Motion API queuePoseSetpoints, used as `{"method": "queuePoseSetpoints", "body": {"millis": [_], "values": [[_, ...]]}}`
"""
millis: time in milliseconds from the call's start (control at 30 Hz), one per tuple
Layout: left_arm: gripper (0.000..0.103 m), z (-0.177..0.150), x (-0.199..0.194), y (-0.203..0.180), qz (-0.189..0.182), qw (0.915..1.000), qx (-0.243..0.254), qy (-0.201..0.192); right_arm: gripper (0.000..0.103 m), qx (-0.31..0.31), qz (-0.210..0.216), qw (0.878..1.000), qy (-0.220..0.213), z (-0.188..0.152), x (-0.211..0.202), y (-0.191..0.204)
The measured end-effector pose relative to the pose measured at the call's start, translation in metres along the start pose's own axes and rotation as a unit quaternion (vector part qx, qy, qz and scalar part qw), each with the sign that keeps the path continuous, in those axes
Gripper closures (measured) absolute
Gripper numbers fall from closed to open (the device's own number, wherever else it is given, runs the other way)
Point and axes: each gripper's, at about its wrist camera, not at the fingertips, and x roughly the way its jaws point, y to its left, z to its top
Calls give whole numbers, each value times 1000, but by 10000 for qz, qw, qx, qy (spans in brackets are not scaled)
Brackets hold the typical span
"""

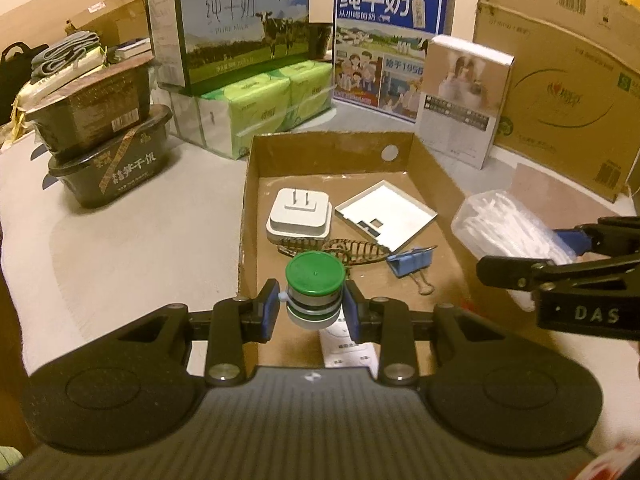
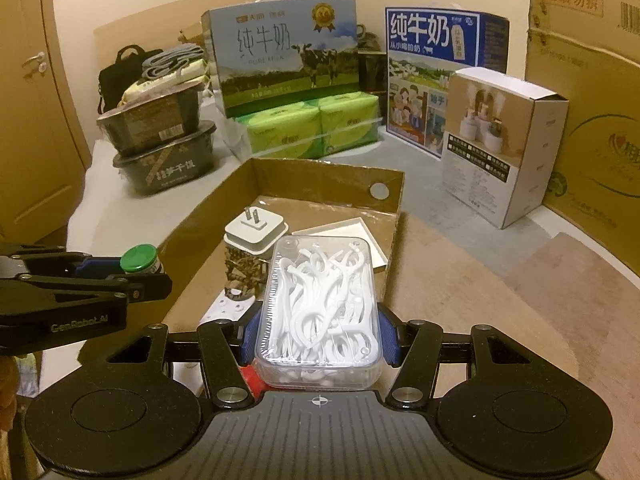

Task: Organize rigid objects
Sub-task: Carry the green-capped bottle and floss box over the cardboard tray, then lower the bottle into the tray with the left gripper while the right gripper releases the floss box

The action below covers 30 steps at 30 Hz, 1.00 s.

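Up close in the left wrist view, the left tongs (image 1: 312, 312) are closed narrowly on a small green-capped bottle (image 1: 315, 288), their blue pads pressing its sides, and they hold it just above the near end of an open cardboard tray (image 1: 246, 216). Inside the tray lie a white plug adapter (image 1: 299, 216), a white square lid (image 1: 386, 214), a striped hair clip (image 1: 340, 249) and a blue binder clip (image 1: 412, 262). A printed paper slip (image 1: 348, 350) lies below the bottle. Bare tray floor remains along the left wall and at the near right. Pale, empty table (image 1: 120, 240) spreads to the left of the tray as far as two stacked black food tubs (image 1: 104, 144). Milk cartons (image 1: 240, 32), green tissue packs (image 1: 260, 108) and a white product box (image 1: 464, 100) close off the far side. The right tongs (image 1: 568, 248) enter from the right, carrying a clear box of floss picks (image 1: 508, 228) just outside the tray's right wall.

Next, in the right wrist view, the right tongs (image 2: 318, 340) grip the floss-pick box (image 2: 318, 304) by its long sides, held over the tray's right edge (image 2: 396, 240). The adapter (image 2: 256, 232) stands beyond it. The left tongs (image 2: 132, 276), with the bottle (image 2: 140, 260), hover at the tray's left rim. Open wooden surface (image 2: 500, 300) lies to the right, bounded by a large cardboard carton (image 2: 588, 120).
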Motion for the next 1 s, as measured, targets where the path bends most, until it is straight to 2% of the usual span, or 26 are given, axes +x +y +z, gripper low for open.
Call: {"method": "queuePoseSetpoints", "body": {"millis": [200, 233, 267, 300, 1000], "values": [[73, -2, 14, 4, 59, 9999, 82, 102, 46, 28, 21, 10000, 33, 0, 10, -2], [70, -3, 15, 4, 85, 9999, 95, 101, 46, 31, 22, 10000, 36, 1, 11, -2], [60, -3, 16, 4, 129, 9998, 104, 87, 46, 39, 26, 10000, 37, 1, 12, -3], [58, -4, 16, 4, 174, 9998, 105, 63, 46, 45, 29, 10000, 39, 1, 13, -3], [58, -9, -2, 3, 47, 10000, -39, 1, 46, 36, 84, 10000, 0, 3, 8, 6]]}}
